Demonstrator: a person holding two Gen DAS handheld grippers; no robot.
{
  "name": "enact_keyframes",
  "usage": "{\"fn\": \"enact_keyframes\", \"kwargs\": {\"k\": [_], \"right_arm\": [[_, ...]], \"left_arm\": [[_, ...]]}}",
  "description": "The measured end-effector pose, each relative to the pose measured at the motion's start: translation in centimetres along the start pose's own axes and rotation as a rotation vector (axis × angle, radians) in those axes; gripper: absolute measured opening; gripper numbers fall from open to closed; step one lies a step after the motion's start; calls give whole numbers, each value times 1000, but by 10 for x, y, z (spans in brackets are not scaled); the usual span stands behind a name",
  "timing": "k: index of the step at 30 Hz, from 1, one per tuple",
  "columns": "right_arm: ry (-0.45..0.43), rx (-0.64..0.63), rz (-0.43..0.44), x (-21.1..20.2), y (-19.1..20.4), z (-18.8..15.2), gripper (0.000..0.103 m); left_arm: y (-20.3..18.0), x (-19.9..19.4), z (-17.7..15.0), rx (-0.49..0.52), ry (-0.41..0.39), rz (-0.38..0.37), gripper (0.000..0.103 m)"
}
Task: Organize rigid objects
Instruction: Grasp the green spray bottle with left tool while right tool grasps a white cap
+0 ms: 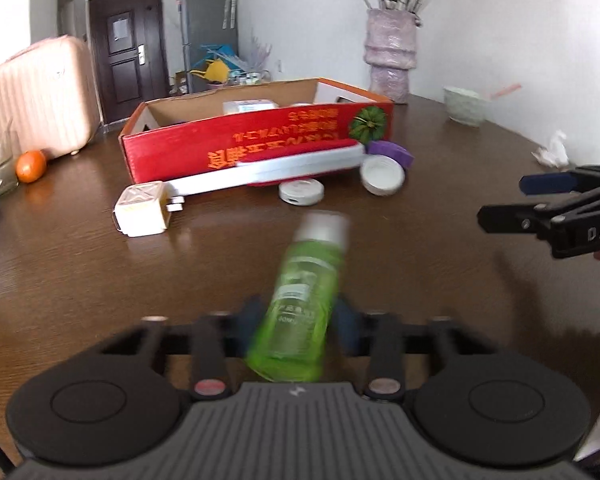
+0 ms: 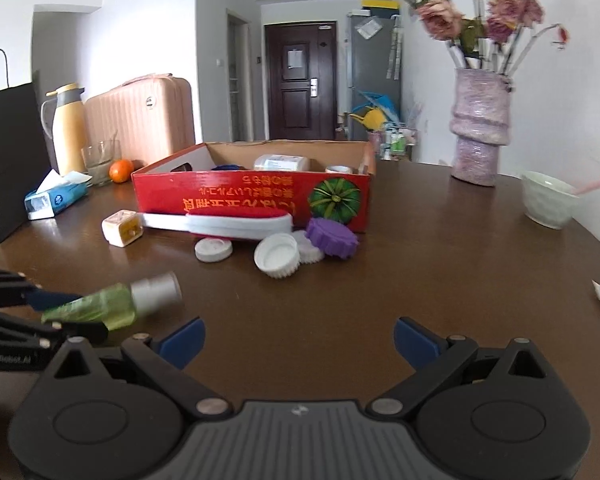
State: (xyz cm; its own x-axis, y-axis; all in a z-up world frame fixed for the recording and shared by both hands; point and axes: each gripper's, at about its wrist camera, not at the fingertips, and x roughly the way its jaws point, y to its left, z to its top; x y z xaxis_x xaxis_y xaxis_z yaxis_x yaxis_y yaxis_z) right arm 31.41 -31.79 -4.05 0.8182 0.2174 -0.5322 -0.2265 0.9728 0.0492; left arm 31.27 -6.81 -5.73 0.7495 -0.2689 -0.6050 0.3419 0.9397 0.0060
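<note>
While the left gripper (image 1: 296,316) clamps the green bottle (image 1: 300,300) above the near table (image 2: 440,264), the right gripper (image 2: 298,336) hangs spread, bare wood ahead. Caps (image 2: 278,256) and brush (image 2: 228,220) crowd the red box (image 2: 252,196) farther off; vase (image 2: 480,128) far right by the wall.

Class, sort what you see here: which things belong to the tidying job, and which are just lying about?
Belonging to the job:
green bottle, held in the left gripper
red box
white brush
white caps
purple cap
white plug

Just lying about:
flower vase
pale bowl
orange
tissue box
crumpled paper
</note>
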Motion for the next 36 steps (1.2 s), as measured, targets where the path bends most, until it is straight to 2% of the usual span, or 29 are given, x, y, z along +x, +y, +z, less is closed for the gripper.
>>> {"fn": "enact_keyframes", "kwargs": {"k": [4, 6, 7, 10, 11, 13, 16, 19, 22, 24, 27, 30, 36], "right_arm": [[9, -53, 27, 34, 5, 21, 98], [19, -68, 36, 54, 7, 33, 93], [24, -70, 40, 63, 8, 37, 92], [47, -72, 50, 89, 14, 45, 81], [55, -81, 46, 96, 18, 46, 75], [72, -99, 43, 105, 24, 45, 65], [85, -99, 37, 112, 28, 45, 39], [84, -95, 8, 115, 32, 46, 39], [73, -110, 5, 107, 36, 44, 39], [60, -97, 25, 92, 37, 41, 39], [42, -78, 37, 62, 40, 32, 39], [30, -54, 60, 28, 46, 17, 39], [-11, -67, 97, -37, 70, -13, 39]], "left_arm": [[16, 16, 11, -104, 8, 30, 34], [23, 25, 17, -153, 0, 51, 55], [25, 31, 21, -159, 2, 49, 60], [26, 42, 30, -153, -6, 52, 45], [26, 45, 32, -151, -6, 59, 32], [29, 47, 33, -160, -12, 38, 31], [34, 45, 31, -188, -22, 18, 31], [34, 43, 30, -208, -23, 25, 31], [31, 33, 27, -180, -23, 35, 31], [26, 16, 24, -153, -58, 45, 31], [21, -14, 19, -136, -114, 52, 31], [21, -43, 15, -182, -152, 51, 31], [4, -103, 2, -151, -254, 116, 31]]}}
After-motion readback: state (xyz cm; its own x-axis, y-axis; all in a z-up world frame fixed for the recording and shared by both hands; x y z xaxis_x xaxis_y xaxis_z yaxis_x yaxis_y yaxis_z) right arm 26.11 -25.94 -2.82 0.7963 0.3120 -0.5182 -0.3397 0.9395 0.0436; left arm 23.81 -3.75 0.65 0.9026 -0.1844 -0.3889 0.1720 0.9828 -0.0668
